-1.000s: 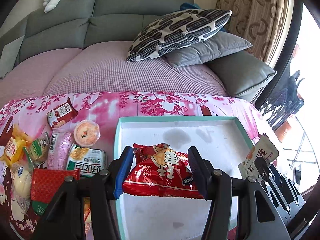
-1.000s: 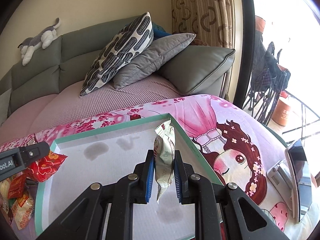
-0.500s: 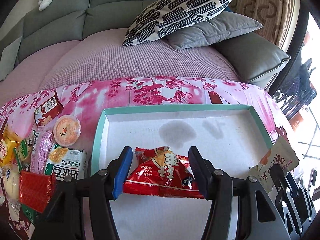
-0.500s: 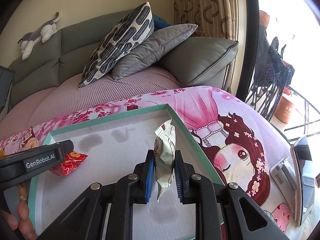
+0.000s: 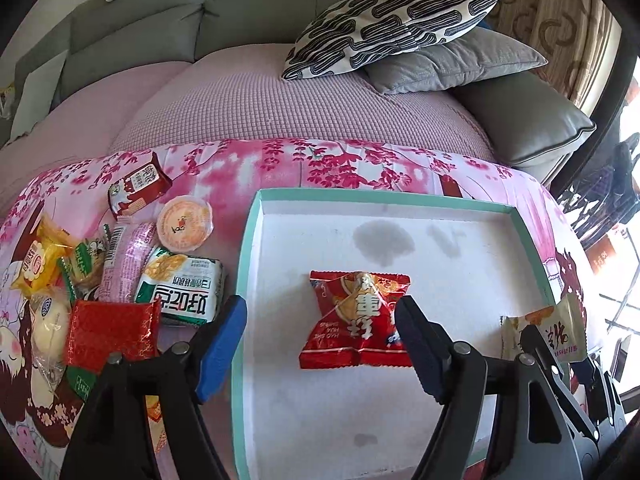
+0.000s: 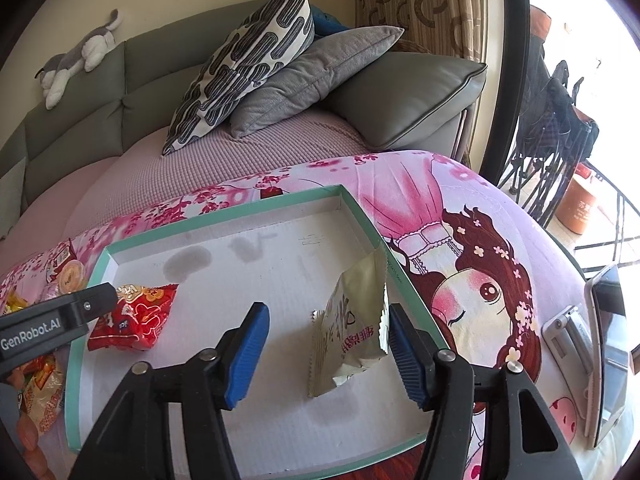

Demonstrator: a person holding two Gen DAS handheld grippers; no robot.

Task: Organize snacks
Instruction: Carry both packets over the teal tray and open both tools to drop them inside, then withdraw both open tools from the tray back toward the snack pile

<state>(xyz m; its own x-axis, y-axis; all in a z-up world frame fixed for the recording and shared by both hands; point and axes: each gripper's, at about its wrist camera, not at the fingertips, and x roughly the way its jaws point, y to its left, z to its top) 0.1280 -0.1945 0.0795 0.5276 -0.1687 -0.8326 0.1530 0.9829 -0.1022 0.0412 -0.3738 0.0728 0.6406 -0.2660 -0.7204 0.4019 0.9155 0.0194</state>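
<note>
Red packet (image 5: 357, 318): released, now lying in the tray (image 5: 440, 204).
Silver packet (image 6: 352, 322): also let go, leaning in the tray.
Left gripper (image 5: 320, 344): fingers opening, off the packet.
Right gripper (image 6: 328, 354): fingers opening.
Meaning: two snacks placed; the pile (image 5: 120, 280) remains.

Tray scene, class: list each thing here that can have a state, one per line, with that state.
Tray: open-topped, holds two packets.
Red packet: sealed, lying flat in tray, released.
Silver packet: sealed, in tray, leaning on its right wall.
Left claw: jaws opening, gripping nothing.
Right claw: jaws opening, gripping nothing.
Jelly cup: sealed, outside tray.
</note>
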